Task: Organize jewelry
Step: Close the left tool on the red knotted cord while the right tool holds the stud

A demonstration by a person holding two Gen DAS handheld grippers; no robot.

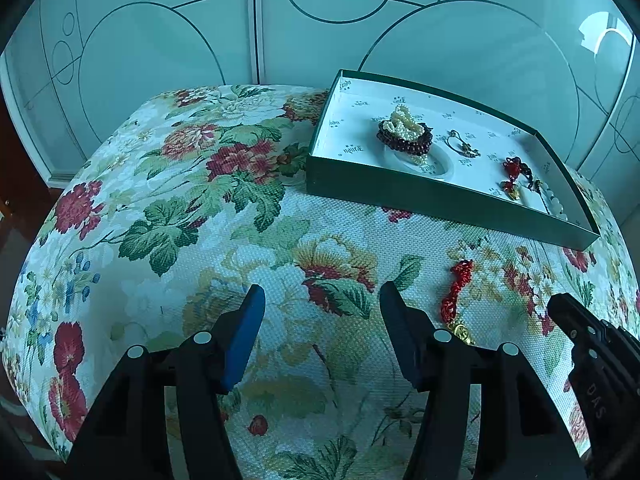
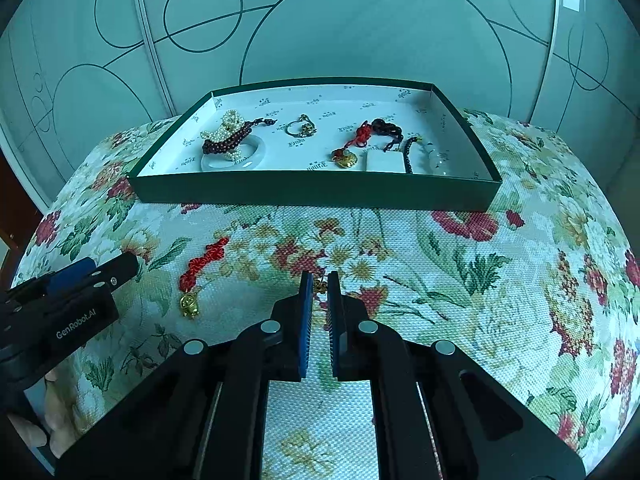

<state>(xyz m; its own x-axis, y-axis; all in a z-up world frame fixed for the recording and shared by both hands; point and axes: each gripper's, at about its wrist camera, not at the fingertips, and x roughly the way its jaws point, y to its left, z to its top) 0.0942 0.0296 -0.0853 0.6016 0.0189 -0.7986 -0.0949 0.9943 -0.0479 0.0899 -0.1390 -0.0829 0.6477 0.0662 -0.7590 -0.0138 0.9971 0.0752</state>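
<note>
A green tray point(image 2: 320, 192) with a white lining stands at the far side of the floral table; it also shows in the left wrist view point(image 1: 440, 200). It holds a pearl and dark-bead bracelet pile point(image 2: 230, 136), a ring point(image 2: 300, 127), and a red knot with a gold charm point(image 2: 348, 152). A red braided cord with a gold charm point(image 2: 198, 276) lies loose on the cloth, just right of my left gripper point(image 1: 322, 300), which is open and empty. My right gripper point(image 2: 319, 285) is nearly shut, with a small gold piece point(image 2: 319, 286) between its fingertips.
The table is covered by a floral cloth point(image 1: 200, 200) and drops off at the left and right edges. Frosted glass wardrobe doors point(image 2: 360, 20) stand close behind the tray. A white tag and a string of pale beads point(image 2: 434, 156) lie at the tray's right end.
</note>
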